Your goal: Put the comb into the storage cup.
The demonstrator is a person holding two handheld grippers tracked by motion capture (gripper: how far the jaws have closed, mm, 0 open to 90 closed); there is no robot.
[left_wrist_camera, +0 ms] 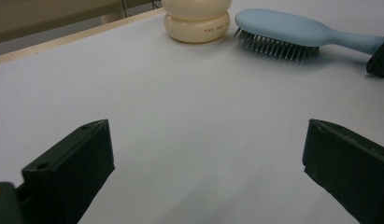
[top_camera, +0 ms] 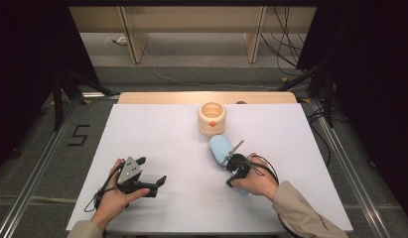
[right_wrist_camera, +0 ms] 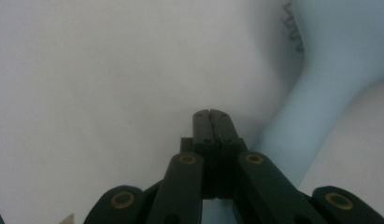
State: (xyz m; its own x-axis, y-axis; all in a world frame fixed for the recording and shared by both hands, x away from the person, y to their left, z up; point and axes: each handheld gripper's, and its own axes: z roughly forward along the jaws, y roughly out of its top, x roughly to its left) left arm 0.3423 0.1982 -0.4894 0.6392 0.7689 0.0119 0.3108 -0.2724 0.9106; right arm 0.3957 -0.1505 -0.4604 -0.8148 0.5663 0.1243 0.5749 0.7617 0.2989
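White tabletop, dim studio behind. Lying just in front of the pot, brush, handle running toward 5 o'clock. Hovering over that handle, right gripper, jaws pinched together on nothing. Idling wide apart at 8 o'clock, left gripper, farther away.

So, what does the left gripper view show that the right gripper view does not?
Left gripper view alone: the cream, ridged round container, the dark bristles under the brush head facing the white table sheet, and the left gripper with its fingers wide apart and nothing between them.

Right gripper view alone: the right gripper with its black fingers pressed together, shut beside the brush handle, not around it.

Both: the light blue plastic hairbrush and the white sheet.
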